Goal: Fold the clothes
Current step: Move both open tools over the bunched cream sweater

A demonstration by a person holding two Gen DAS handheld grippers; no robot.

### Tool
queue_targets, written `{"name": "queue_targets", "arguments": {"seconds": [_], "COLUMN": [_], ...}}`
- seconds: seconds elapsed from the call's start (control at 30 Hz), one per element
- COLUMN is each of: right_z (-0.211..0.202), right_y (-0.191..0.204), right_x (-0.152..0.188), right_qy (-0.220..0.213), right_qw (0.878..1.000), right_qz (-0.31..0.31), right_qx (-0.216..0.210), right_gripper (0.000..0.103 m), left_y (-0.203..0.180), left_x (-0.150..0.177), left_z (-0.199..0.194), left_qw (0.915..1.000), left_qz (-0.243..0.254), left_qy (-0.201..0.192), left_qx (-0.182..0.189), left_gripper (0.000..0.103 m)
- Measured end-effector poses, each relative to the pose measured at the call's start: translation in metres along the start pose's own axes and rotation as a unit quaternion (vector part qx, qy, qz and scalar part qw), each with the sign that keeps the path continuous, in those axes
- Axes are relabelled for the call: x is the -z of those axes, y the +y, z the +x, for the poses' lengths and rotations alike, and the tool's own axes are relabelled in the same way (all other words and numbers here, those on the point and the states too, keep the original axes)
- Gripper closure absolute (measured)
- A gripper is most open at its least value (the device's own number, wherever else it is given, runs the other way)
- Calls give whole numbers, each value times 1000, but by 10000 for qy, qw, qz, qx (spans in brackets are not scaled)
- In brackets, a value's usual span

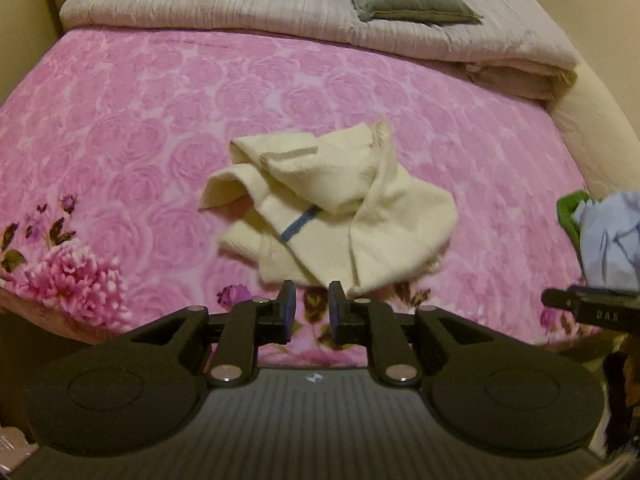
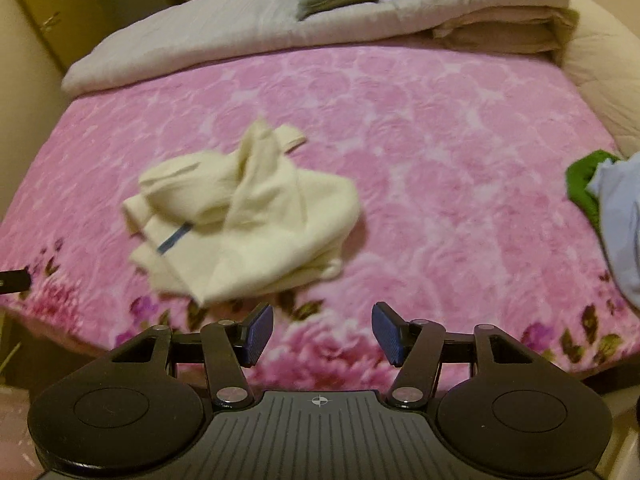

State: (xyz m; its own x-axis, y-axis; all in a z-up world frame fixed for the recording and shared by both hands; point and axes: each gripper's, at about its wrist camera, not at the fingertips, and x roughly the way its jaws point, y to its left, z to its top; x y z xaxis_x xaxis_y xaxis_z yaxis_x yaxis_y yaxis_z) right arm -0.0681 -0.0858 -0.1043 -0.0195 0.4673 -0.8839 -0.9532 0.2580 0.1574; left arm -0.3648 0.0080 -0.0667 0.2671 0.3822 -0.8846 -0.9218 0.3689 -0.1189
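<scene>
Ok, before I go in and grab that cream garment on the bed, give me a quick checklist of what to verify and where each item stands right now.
1. Cream garment within view of both cameras: ok.
2. Garment spread flat for folding: not ok, it lies crumpled in a heap on the pink blanket.
3. Left gripper free of cloth: ok, narrow gap, nothing between the pads.
4. Right gripper ready to grasp: ok, open wide and nothing held.
5. Either gripper touching the garment: not ok, both appear short of its near edge.
6. Other clothes, the blue and green pile, apart from the garment: ok.
</scene>
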Motion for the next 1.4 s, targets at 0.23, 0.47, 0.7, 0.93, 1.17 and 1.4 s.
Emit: {"name": "queue_targets", "arguments": {"seconds": [0.23, 0.47, 0.7, 0.93, 1.17, 1.4], "right_z": [-13, -4, 5, 4, 8, 10], "right_y": [30, 62, 109, 138, 153, 175], "right_x": [7, 13, 5, 4, 36, 50], "right_qy": [-42, 116, -28, -256, -86, -9], "right_qw": [9996, 9995, 9945, 9831, 9656, 9590], "right_qz": [-218, 303, 995, 1661, 2414, 2592], "right_qx": [-191, 40, 322, 726, 967, 1148], "right_gripper": [44, 44, 44, 44, 44, 44], "left_y": [-1, 13, 48, 75, 94, 109], "left_x": [4, -18, -54, -80, -74, -62], "left_z": [9, 31, 43, 53, 71, 80], "left_qw": [9984, 9918, 9825, 9716, 9586, 9514], "left_qz": [529, 1263, 1844, 2332, 2740, 2933], "left_qy": [-8, 208, 212, 244, 512, 667], "left_qx": [-214, -36, 147, 330, 573, 656], "left_gripper": [86, 84, 83, 78, 78, 78]}}
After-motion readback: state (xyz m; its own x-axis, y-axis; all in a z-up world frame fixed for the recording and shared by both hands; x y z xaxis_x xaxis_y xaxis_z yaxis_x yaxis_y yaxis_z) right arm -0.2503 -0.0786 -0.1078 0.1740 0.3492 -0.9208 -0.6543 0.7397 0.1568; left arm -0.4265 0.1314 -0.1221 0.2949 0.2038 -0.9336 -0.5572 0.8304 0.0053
